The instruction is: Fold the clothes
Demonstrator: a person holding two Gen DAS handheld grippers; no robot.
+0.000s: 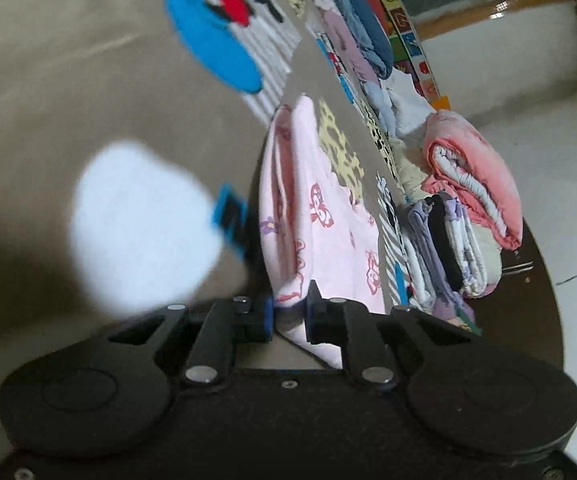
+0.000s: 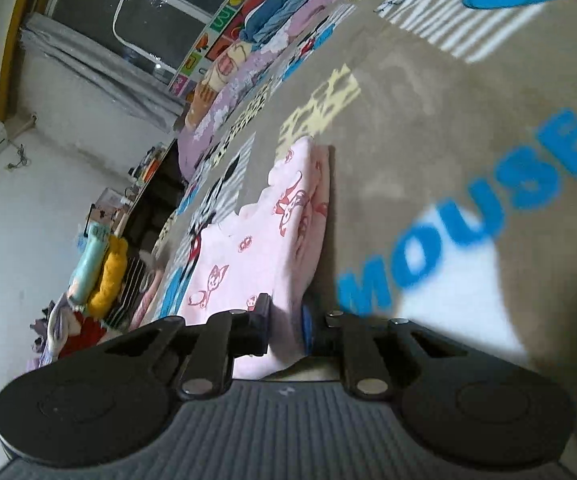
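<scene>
A pink garment (image 1: pixel 320 216) with red cartoon prints lies folded lengthwise on the beige cartoon-print bedsheet (image 1: pixel 68 60). My left gripper (image 1: pixel 290 314) is shut on its near end, and cloth bunches between the blue pads. In the right wrist view the same pink garment (image 2: pixel 264 240) runs away from me over the bedsheet (image 2: pixel 428 120). My right gripper (image 2: pixel 286 332) is shut on its near edge. A black and blue finger (image 1: pixel 230 220) beside the garment in the left wrist view looks like part of the other gripper.
Stacks of folded clothes (image 1: pixel 448 248) and a folded salmon blanket (image 1: pixel 476 176) sit at the bed's edge. More clothes (image 1: pixel 352 40) line the far side. A loose pile of clothes (image 2: pixel 100 268) and rolled bedding (image 2: pixel 248 52) lie to the left, and pale floor (image 1: pixel 548 168) shows beyond the bed.
</scene>
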